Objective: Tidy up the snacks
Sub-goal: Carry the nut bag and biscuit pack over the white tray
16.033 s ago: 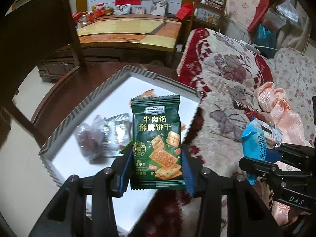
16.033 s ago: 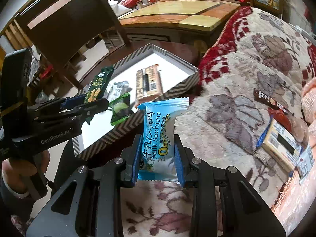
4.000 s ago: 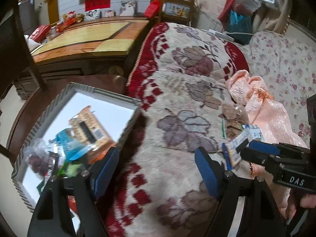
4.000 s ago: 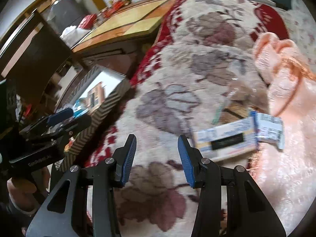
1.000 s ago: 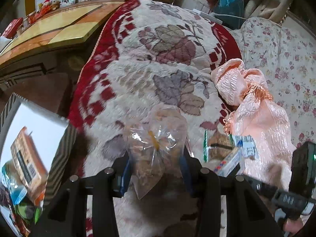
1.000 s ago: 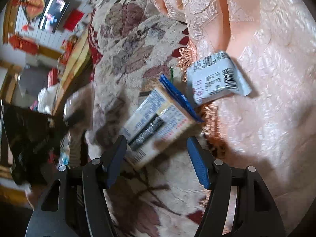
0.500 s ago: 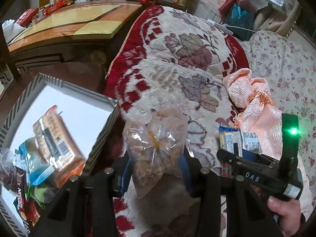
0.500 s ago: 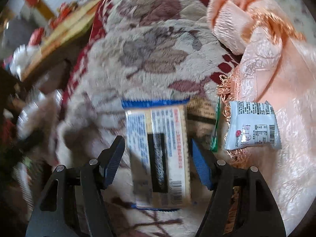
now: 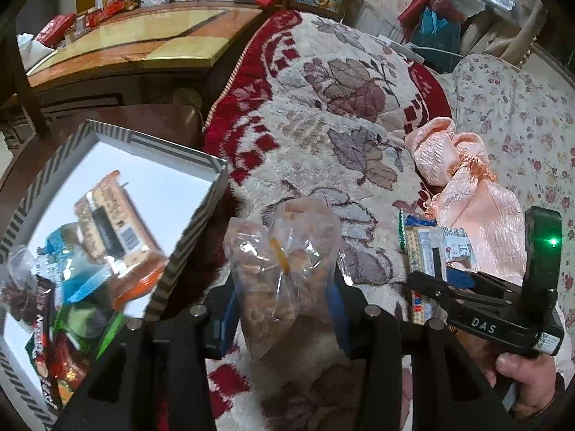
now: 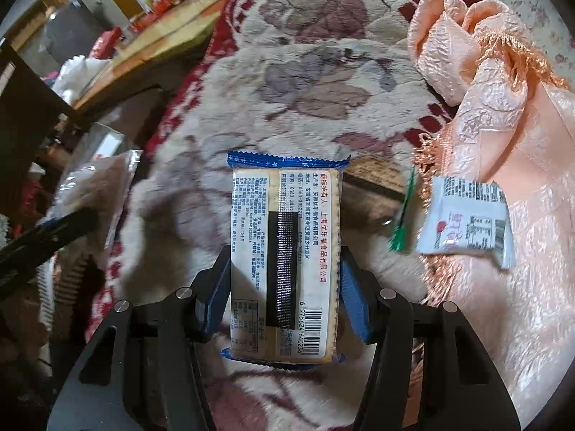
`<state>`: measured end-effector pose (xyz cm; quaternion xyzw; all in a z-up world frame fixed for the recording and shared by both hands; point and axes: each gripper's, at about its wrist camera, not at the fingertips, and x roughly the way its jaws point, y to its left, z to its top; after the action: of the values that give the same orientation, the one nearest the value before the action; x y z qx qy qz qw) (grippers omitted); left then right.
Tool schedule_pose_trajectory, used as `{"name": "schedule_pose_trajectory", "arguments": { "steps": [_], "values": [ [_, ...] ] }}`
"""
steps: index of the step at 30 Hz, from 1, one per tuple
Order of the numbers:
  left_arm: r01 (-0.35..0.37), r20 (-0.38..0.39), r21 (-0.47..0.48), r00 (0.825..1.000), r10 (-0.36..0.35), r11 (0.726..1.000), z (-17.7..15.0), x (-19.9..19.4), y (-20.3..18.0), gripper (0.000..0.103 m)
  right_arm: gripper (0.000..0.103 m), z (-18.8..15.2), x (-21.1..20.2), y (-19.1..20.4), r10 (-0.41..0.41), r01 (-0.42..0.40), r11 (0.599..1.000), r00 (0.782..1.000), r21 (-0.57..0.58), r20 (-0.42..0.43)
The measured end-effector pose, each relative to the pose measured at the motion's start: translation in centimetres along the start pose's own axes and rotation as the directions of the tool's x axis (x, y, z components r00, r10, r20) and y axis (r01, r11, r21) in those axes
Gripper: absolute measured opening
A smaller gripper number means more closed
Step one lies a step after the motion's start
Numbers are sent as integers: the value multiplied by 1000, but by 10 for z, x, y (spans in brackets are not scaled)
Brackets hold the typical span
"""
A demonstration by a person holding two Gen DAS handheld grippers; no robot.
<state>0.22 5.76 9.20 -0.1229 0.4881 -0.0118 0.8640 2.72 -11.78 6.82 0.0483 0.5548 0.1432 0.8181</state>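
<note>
Left tongs (image 9: 284,309) clamped on a clear bag of snacks (image 9: 282,262), held above the floral blanket (image 9: 323,125), just right of the striped box (image 9: 190,230). Box at left, on a dark bench (image 9: 118,118), holding several packets, among them a brown cracker pack (image 9: 107,226). Right tongs (image 10: 285,300) just closing, blue pads now pressed against both sides of a cracker packet with blue ends (image 10: 285,262), barcode side up. White sachet (image 10: 467,219) lying to the right on peach cloth (image 10: 503,107), another packet (image 10: 381,177) partly hidden behind
</note>
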Motion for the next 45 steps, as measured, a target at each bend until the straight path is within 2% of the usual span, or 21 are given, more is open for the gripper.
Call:
{"name": "schedule_pose_trajectory", "arguments": {
  "steps": [8, 14, 24, 34, 45],
  "values": [
    [-53, 55, 3, 997, 53, 999, -9, -28, 12, 46, 56, -6, -17, 32, 57, -56, 998, 998, -37, 24],
    [-94, 98, -18, 991, 95, 995, -15, -52, 31, 46, 56, -5, -28, 71, 107, -103, 989, 994, -103, 34],
    [-159, 145, -109, 974, 174, 981, -30, -88, 84, 46, 56, -2, -29, 141, 180, -177, 959, 984, -221, -10],
    [-212, 162, -208, 955, 247, 955, -46, -109, 136, 46, 55, 1, -28, 213, 196, -199, 913, 980, -357, -44],
    [-230, 145, -284, 949, 279, 931, -64, -114, 172, 46, 55, -1, -18, 260, 195, -211, 878, 977, -429, -82]
  ]
}}
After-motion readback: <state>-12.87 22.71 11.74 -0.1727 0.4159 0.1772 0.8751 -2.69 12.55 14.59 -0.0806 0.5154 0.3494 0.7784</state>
